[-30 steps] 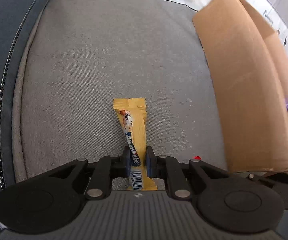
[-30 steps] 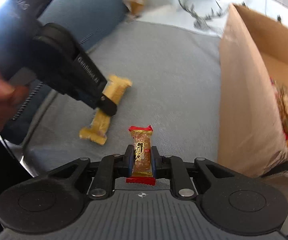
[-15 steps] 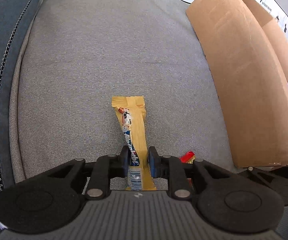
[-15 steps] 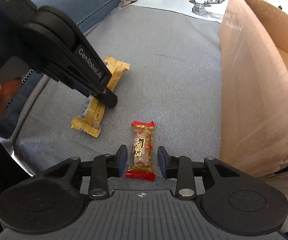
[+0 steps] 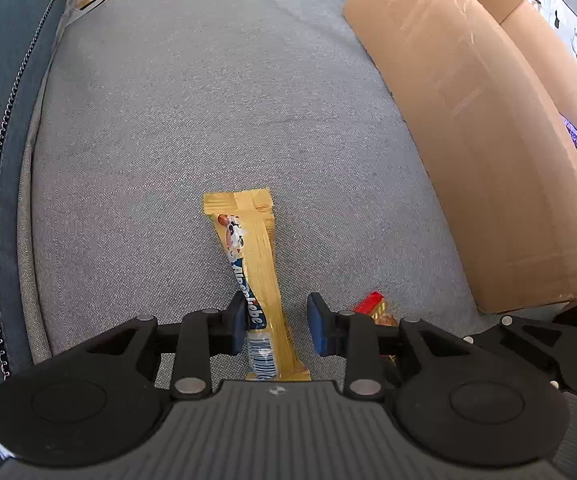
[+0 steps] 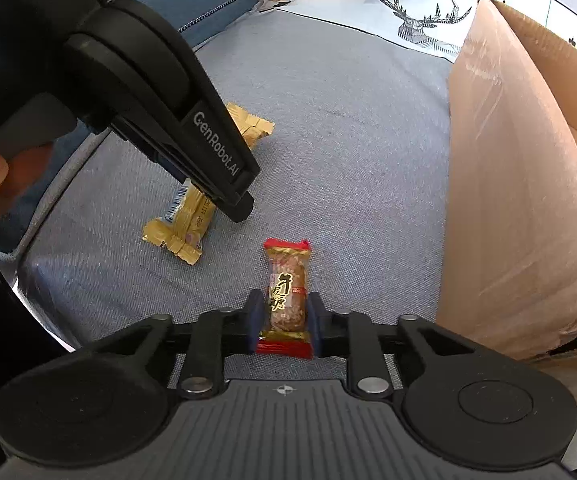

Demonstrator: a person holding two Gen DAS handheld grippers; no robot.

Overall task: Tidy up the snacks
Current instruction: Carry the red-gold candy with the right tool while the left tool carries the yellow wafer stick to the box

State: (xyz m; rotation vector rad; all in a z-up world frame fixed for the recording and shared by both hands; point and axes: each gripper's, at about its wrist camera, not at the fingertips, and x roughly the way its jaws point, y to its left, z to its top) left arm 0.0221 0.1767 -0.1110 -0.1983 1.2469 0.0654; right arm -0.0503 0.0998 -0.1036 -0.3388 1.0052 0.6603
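Cardboard box [image 6: 520, 200]: one; snacks on cushion: two.

Between the left tongs [image 5: 276, 322] lies a golden-yellow snack bar [image 5: 254, 276] with a blue and white band of lettering and a white barcode patch. Just right of them peeks a red wrapper end. In the right tongs [image 6: 284, 318] sits a candy [image 6: 287, 294], clear over mottled brown, with red crimped ends, gold trim and gold characters. Both tongs are black with blue pads. The cushion [image 5: 176, 112] beneath is heathered grey, edged in darker blue. Right of both stands a plain tan cardboard box [image 6: 520, 184]; beyond, white fabric [image 6: 420, 4] carries a black line-drawn deer.
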